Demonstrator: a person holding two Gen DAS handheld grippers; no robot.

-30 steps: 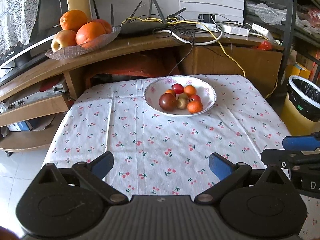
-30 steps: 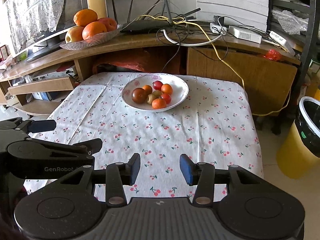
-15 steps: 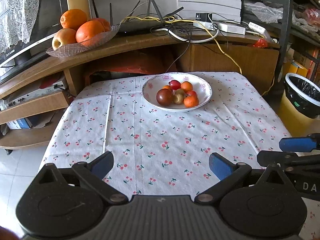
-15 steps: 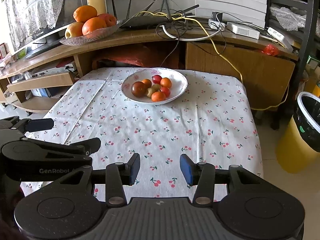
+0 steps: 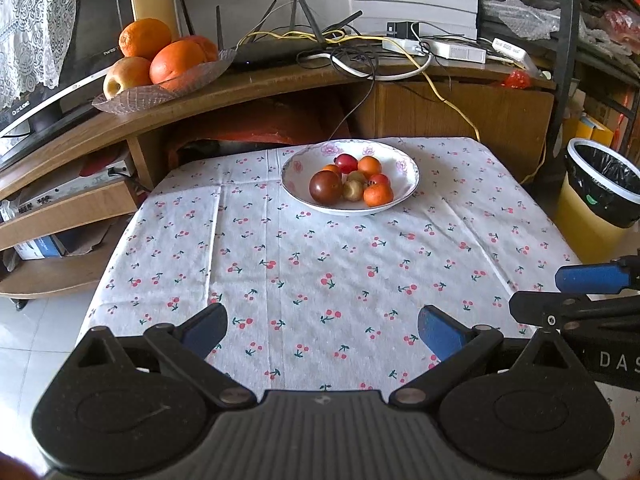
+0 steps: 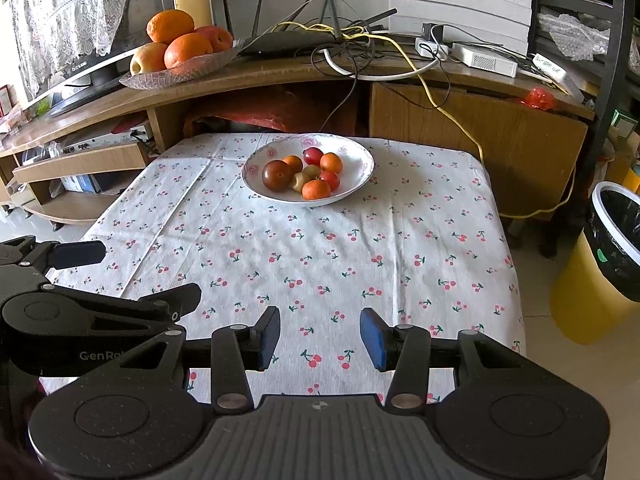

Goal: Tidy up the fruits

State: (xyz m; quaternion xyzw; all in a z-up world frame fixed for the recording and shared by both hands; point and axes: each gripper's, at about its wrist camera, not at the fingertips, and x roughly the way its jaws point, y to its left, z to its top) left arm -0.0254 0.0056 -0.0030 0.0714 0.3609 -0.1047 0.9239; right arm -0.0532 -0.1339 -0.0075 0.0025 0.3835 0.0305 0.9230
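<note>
A white floral bowl [image 5: 404, 168] [image 6: 360, 160] stands at the far end of the cherry-print tablecloth [image 5: 320, 264] [image 6: 320, 248]. It holds several small fruits: a dark tomato [image 5: 325, 187] [image 6: 277, 175], orange ones [image 5: 377, 195] [image 6: 316, 190] and red ones. My left gripper [image 5: 322, 330] hovers open over the near edge of the table, nothing between its fingers. My right gripper [image 6: 319, 334] is open too, narrower, also empty and far from the bowl. Each gripper shows at the edge of the other's view.
A glass dish [image 5: 132, 98] [image 6: 160, 78] with oranges and apples sits on the wooden shelf behind the table, beside a router [image 5: 276, 54] and tangled cables. A yellow bin with a black liner [image 5: 596, 208] [image 6: 600, 264] stands to the right of the table.
Both grippers have drawn back from the bowl, which now appears smaller and farther away. Their jaws have kept the same openings.
</note>
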